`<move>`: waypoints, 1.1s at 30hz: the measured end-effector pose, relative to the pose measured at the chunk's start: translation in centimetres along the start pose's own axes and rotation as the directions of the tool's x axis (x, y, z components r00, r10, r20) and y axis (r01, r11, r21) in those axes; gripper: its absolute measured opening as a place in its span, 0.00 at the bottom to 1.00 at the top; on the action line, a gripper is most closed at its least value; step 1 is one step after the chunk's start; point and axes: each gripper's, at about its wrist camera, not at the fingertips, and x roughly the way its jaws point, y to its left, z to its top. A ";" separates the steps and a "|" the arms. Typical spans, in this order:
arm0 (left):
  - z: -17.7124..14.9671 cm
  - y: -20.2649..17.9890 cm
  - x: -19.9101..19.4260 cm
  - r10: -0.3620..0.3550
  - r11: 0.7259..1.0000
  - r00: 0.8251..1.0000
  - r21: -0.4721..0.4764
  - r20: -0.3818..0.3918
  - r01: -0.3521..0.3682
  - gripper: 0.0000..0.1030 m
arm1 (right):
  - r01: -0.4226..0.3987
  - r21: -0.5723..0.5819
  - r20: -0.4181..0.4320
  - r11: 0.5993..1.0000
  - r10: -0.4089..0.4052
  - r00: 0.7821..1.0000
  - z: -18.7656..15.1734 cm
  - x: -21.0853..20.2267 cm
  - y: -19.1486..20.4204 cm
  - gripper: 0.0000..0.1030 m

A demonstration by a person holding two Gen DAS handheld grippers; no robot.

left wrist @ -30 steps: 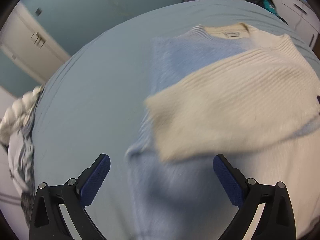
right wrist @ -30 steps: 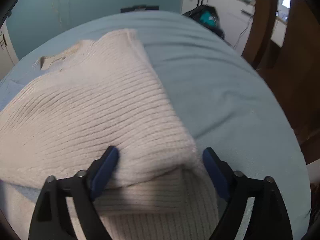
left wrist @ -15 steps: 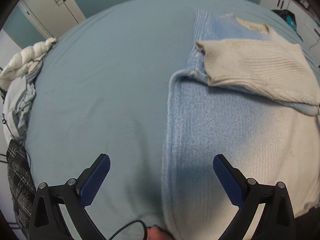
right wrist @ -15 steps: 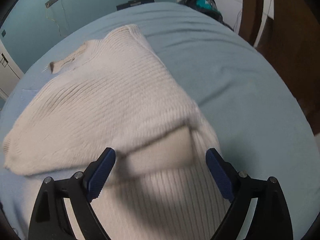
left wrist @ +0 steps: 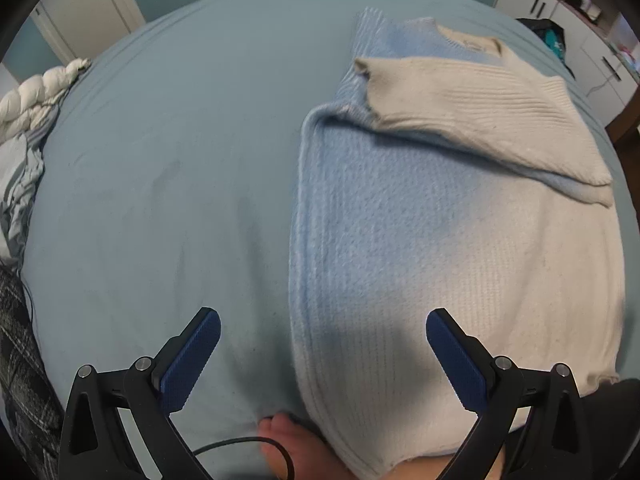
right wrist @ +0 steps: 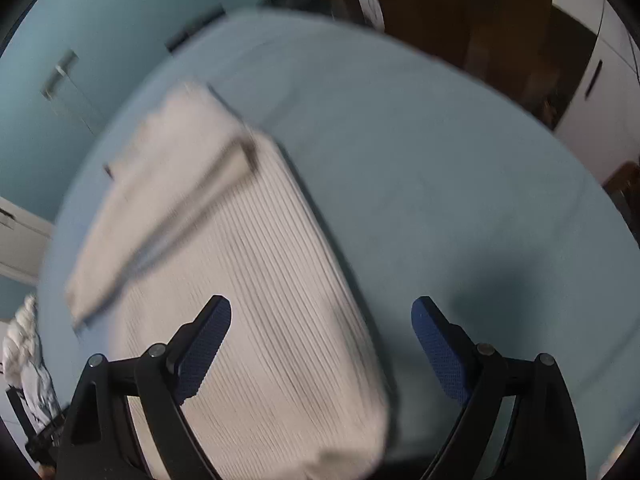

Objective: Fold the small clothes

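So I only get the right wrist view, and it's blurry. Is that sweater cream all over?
Observer: No. The left wrist view shows the sweater pale blue along one side, fading to cream.
Visitor: And is anything folded yet?
Observer: Yes, a cream sleeve lies folded across the chest, just below the neckline.
Visitor: What's the other tool doing?
Observer: The left gripper hangs with its jaws wide apart and empty, straddling the sweater's blue edge, one jaw over the bed sheet.
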 end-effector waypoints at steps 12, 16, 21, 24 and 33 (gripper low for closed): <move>0.5 -0.2 1.2 -0.020 1.000 1.000 -0.012 -0.015 0.020 1.00 | 0.040 -0.021 -0.596 0.999 -0.045 0.802 -4.1 9.0 -0.2 0.87; 0.4 -0.4 1.4 -0.016 1.000 1.000 -0.007 -0.027 0.015 1.00 | 0.102 -0.264 -0.608 0.959 -0.248 0.754 -5.8 11.3 2.7 0.77; 0.3 -0.1 1.4 -0.043 0.999 0.998 -0.034 -0.041 0.042 1.00 | 0.129 -0.381 -0.529 0.915 -0.331 0.781 -7.0 11.4 3.4 0.13; 0.3 0.3 1.8 -0.091 0.994 0.994 -0.066 -0.063 0.087 1.00 | 0.025 -0.367 -0.452 0.930 -0.202 0.869 -7.1 9.1 3.6 0.06; 0.3 0.7 1.9 -0.144 0.985 0.987 -0.102 -0.071 0.136 1.00 | -0.159 -0.237 0.098 0.958 0.186 0.978 -4.7 1.9 0.1 0.04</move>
